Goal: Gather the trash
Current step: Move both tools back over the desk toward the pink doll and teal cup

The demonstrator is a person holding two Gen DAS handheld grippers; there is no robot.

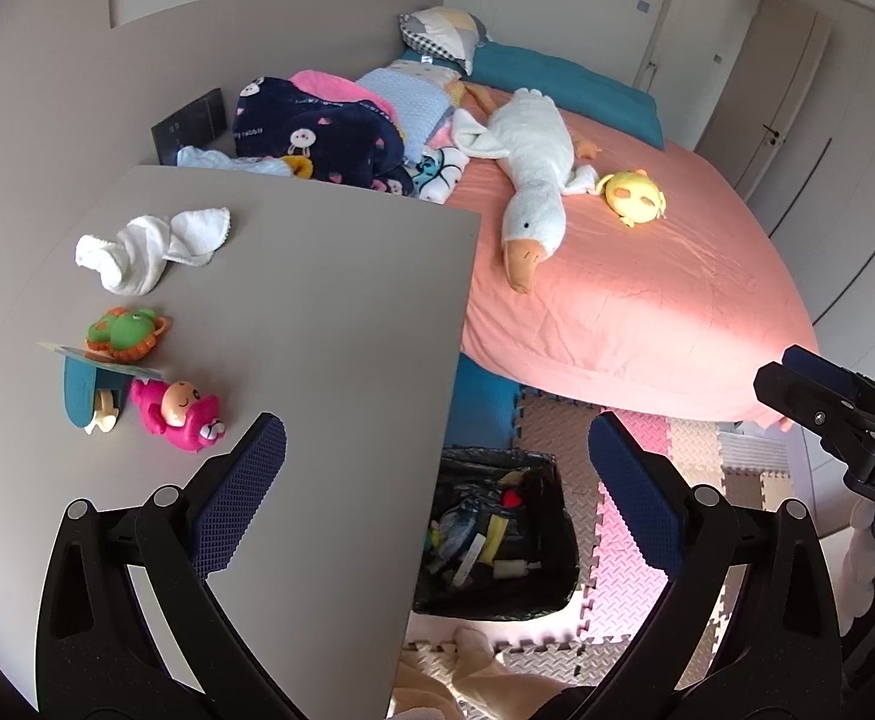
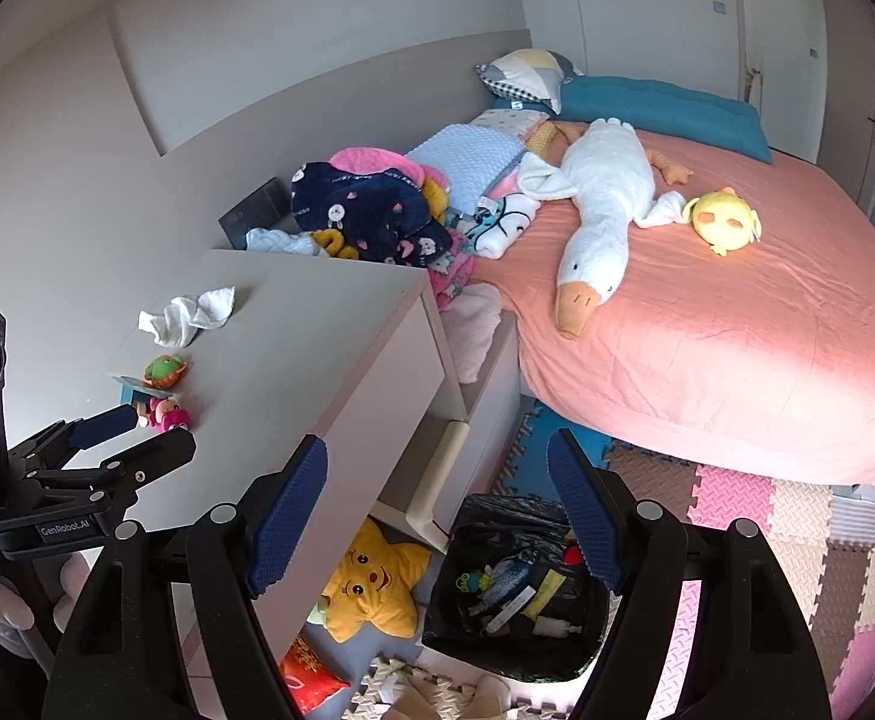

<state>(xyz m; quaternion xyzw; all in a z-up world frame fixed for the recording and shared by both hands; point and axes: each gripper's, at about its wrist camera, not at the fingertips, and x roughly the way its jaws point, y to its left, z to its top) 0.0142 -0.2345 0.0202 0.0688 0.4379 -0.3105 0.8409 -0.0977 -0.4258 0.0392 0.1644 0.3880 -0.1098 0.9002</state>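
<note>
**Both grippers empty above the lined bin**

The trash bin (image 2: 515, 588), black-lined and holding scraps, stands on the foam mat (image 2: 797, 516) between the grey table (image 1: 317, 330) and the pink bed (image 2: 707, 330). On the table lie a white cloth (image 1: 149, 249) and small toys (image 1: 176, 414) — near its left edge. The left gripper (image 1: 437, 480) and right gripper (image 2: 437, 516) hang with jaws spread wide, holding nothing. A star plush (image 2: 371, 588) sits under the table, just beside the bin.
</note>
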